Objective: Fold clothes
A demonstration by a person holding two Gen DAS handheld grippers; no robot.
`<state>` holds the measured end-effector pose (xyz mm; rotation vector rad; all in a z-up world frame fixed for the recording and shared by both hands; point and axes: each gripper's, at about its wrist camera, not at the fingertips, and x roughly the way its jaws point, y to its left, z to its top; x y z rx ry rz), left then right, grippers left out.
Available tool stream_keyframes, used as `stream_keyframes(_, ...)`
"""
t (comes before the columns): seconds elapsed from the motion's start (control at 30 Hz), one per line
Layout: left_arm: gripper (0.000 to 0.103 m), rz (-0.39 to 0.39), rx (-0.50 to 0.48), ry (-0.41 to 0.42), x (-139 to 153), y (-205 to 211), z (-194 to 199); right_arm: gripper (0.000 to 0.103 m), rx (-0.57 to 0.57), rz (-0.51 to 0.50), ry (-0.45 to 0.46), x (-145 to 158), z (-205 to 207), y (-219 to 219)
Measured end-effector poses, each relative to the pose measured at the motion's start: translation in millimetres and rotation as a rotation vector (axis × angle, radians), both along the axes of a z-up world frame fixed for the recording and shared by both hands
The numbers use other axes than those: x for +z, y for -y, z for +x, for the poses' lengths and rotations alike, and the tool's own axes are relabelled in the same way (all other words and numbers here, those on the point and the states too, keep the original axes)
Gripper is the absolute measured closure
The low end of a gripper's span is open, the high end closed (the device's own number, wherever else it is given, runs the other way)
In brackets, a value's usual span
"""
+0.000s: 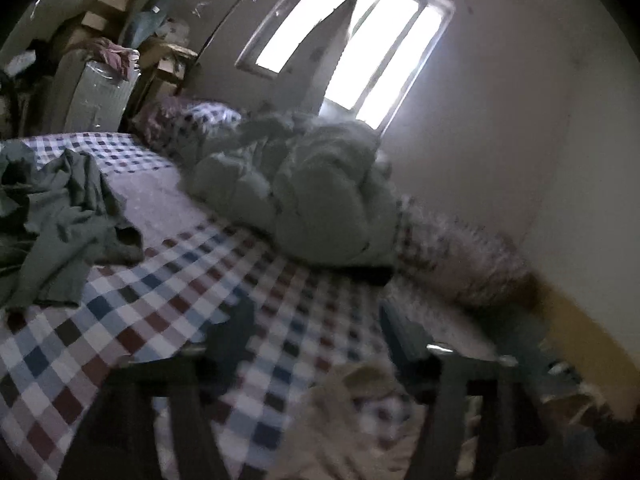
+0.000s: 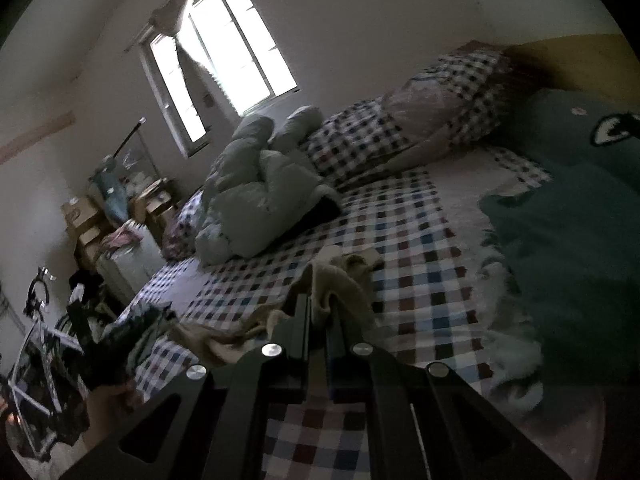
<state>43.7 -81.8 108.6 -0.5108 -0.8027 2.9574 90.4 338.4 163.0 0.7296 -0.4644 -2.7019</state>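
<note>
The right gripper [image 2: 320,308] is pinched onto the crumpled cream cloth garment [image 2: 340,276] near the checked bed sheet's [image 2: 416,248] front edge — likely lifting a hem to spread it. The left gripper [image 1: 316,328] hovers spread wide, holding nothing.

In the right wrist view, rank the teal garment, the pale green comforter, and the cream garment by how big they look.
1. Teal garment, largest, though it lies nearest the camera and is cut off by the frame.
2. Pale green comforter, bunched farther back.
3. Cream garment, smallest, pinched in the right claw.
</note>
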Motion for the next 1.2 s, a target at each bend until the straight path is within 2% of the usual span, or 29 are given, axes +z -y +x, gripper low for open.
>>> stream_keyframes(0.17, 0.021, -0.023, -0.262, -0.014, -1.6, -40.1, -7.4, 0.098, 0.034, 0.024, 0.008, -3.0, 0.4, 4.9)
stream_keyframes(0.27, 0.021, -0.037, -0.419, -0.023, -2.6, -64.1, -11.9, 0.098, 0.049, 0.032, 0.028, -8.8, -0.5, 2.0)
stream_keyframes(0.37, 0.021, -0.152, -0.594, 0.003, -12.3, -115.7, -11.4, 0.098, 0.061, 0.041, 0.057, -21.3, -2.8, -7.6)
stream_keyframes(0.43, 0.021, -0.263, -0.693, 0.044, -25.0, -154.3, -9.1, 0.098, 0.058, 0.039, 0.092, -32.6, -5.9, -17.7)
stream_keyframes(0.5, 0.021, -0.32, -0.743, 0.071, -35.2, -178.4, -7.9, 0.098, 0.036, 0.036, 0.134, -45.4, -8.9, -31.8)
stream_keyframes(0.57, 0.021, -0.344, -0.77, 0.09, -41.5, -194.8, -7.2, 0.098, 0.025, 0.032, 0.161, -54.3, -9.6, -42.1)
stream_keyframes(0.67, 0.021, -0.317, -0.794, 0.089, -46.3, -205.1, -7.8, 0.098, 0.026, 0.044, 0.186, -63.1, -9.3, -49.5)
stream_keyframes(0.77, 0.021, -0.293, -0.826, 0.063, -44.5, -213.2, -6.5, 0.098, 0.036, 0.066, 0.23, -75.0, -10.8, -52.7)
stream_keyframes(0.9, 0.021, -0.314, -0.858, 0.014, -37.8, -221.2, -3.4, 0.098, 0.037, 0.106, 0.313, -96.8, -14.0, -55.7)
stream_keyframes(1.03, 0.021, -0.385, -0.862, -0.014, -37.5, -231.8, 2.5, 0.098, 0.047, 0.146, 0.362, -109.9, -15.0, -54.9)
stream_keyframes(1.2, 0.022, -0.438, -0.835, -0.03, -38.5, -233.6, 3.0, 0.098, 0.045, 0.162, 0.371, -115.0, -12.4, -55.2)
